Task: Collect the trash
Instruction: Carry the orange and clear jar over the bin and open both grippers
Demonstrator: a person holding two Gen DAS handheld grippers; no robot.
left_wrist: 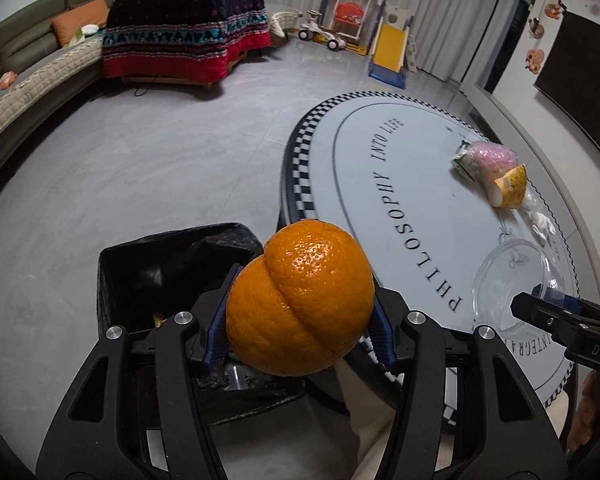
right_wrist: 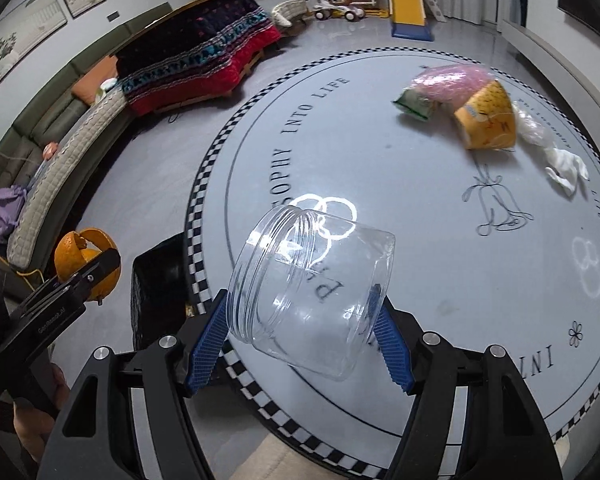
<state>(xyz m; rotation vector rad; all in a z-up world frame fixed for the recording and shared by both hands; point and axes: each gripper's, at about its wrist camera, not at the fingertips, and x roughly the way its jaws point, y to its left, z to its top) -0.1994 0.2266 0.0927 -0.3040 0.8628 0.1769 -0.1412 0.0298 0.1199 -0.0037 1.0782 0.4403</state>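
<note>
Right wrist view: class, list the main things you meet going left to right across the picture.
Orange peel in the left gripper → black bin → clear jar in the right gripper → yellow paper cup → white crumpled plastic.

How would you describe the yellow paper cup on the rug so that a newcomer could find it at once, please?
Start at the round grey rug with the checkered border and printed lettering. Near its far edge lies a small cluster of litter. The yellow paper cup lies on its side there, between a pink crumpled bag and white crumpled plastic; it is the only rigid, yellow piece in the cluster.
</note>
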